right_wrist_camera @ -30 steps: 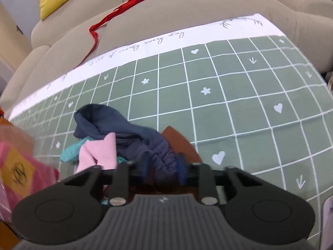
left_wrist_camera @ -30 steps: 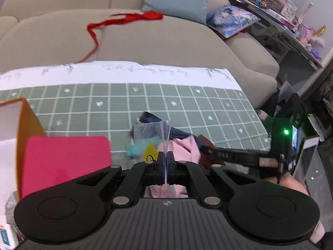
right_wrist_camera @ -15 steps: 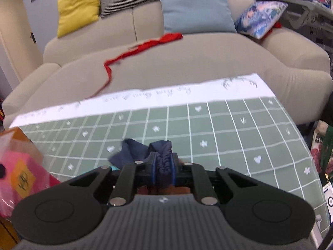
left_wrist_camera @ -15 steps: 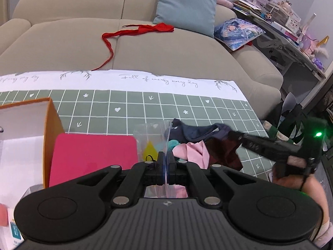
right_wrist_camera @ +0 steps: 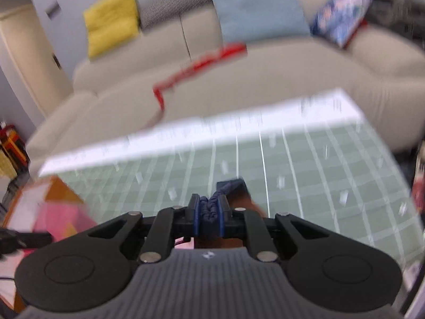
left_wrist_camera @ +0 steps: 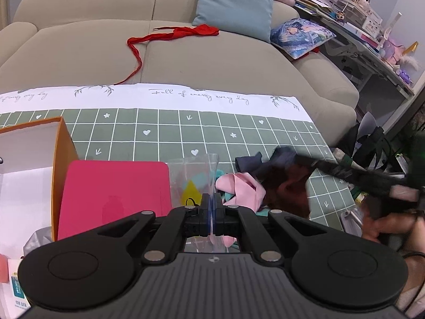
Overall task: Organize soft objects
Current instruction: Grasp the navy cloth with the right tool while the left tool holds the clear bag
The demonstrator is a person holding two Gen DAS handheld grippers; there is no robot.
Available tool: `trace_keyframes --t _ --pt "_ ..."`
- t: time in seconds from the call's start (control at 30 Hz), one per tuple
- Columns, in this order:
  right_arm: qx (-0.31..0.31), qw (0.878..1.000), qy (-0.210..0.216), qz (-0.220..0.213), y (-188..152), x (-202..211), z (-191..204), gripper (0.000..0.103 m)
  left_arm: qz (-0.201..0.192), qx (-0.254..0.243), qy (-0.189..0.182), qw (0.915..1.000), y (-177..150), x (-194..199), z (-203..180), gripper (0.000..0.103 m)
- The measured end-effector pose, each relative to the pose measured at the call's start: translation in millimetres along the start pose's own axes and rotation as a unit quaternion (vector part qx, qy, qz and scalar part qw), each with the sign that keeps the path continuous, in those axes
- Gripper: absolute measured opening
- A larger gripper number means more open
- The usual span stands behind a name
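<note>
My left gripper (left_wrist_camera: 211, 207) is shut on the edge of a clear plastic bag (left_wrist_camera: 195, 172) with a yellow and teal print, held upright over the green checked tablecloth (left_wrist_camera: 172, 133). Just right of the bag lies a pile of soft cloths: a pink one (left_wrist_camera: 240, 188), a teal scrap and a brown one (left_wrist_camera: 288, 190). My right gripper (right_wrist_camera: 209, 210) is shut on a bunched navy cloth (right_wrist_camera: 229, 186), lifted above the tablecloth (right_wrist_camera: 292, 175). In the left wrist view that gripper (left_wrist_camera: 305, 159) reaches in from the right, with the navy cloth (left_wrist_camera: 252, 160) hanging from it.
An open orange box (left_wrist_camera: 62, 154) stands at the left, with a flat magenta sheet (left_wrist_camera: 114, 194) leaning beside it. A beige sofa (left_wrist_camera: 212, 63) behind the table carries a red ribbon (left_wrist_camera: 172, 33) and cushions. A cluttered desk (left_wrist_camera: 372, 34) stands far right.
The right gripper closed on the navy cloth and rose, lifting it off the pile. The left gripper kept its hold on the clear bag and drew back a little.
</note>
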State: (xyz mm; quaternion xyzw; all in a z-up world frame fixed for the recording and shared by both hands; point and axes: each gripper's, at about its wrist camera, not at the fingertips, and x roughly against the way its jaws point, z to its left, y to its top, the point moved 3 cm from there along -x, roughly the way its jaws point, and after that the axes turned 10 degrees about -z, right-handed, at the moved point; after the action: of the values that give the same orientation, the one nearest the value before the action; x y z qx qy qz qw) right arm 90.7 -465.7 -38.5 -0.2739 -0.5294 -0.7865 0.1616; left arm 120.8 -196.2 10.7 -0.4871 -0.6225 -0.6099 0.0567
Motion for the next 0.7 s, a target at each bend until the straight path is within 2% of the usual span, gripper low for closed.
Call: trace_keyframes --t 0.07,0.17,0.2,0.23,0.3,0.33,0.37,0.47,0.53,0.6,0.7 --pt "0.011 0.999 -0.016 0.046 -14.8 -17.6 -5.7 0.012 0.001 0.000 0.000 1.0000 -0.6 0.2 0.0 0.001" --pt "0.033 0.994 -0.046 0.092 -29.6 -34.4 -10.7 0.013 0.000 -0.001 -0.001 1.0000 -0.6 2.0 -0.2 0.001" --pt "0.050 0.992 -0.057 0.102 -32.2 -36.9 -9.8 0.015 0.000 -0.001 0.000 1.0000 -0.2 2.1 0.0 0.001" --pt "0.062 0.990 -0.061 0.109 -33.1 -38.4 -9.4 0.022 0.001 -0.001 0.000 1.0000 -0.1 2.1 -0.2 0.001" --pt "0.060 0.991 -0.058 0.105 -29.5 -35.4 -9.4 0.031 0.001 0.001 -0.002 1.0000 0.4 2.3 -0.6 0.001" --pt "0.054 0.993 -0.052 0.093 -24.1 -30.1 -9.1 0.047 0.002 0.000 -0.004 1.0000 0.8 2.2 -0.7 0.001" --pt "0.052 0.995 -0.044 0.072 -17.9 -22.5 -7.5 0.057 0.002 0.000 -0.007 1.0000 1.3 2.4 -1.3 0.001" --pt "0.053 0.997 -0.023 0.042 0.0 -13.2 -4.2 0.068 0.004 -0.006 -0.018 0.9998 2.1 0.7 -5.0 0.001" --pt "0.033 0.998 -0.013 0.045 9.5 -22.8 -3.1 0.068 0.007 -0.008 -0.021 0.9997 2.7 -1.4 -6.2 0.001" --pt "0.019 0.997 0.007 0.075 11.6 -44.3 -4.1 0.068 0.009 -0.009 -0.026 0.9996 2.2 -1.6 -7.3 0.001" --pt "0.025 0.991 -0.024 0.126 9.3 -82.4 -3.2 0.067 0.014 -0.014 -0.033 0.9992 0.1 1.5 -7.5 0.001"
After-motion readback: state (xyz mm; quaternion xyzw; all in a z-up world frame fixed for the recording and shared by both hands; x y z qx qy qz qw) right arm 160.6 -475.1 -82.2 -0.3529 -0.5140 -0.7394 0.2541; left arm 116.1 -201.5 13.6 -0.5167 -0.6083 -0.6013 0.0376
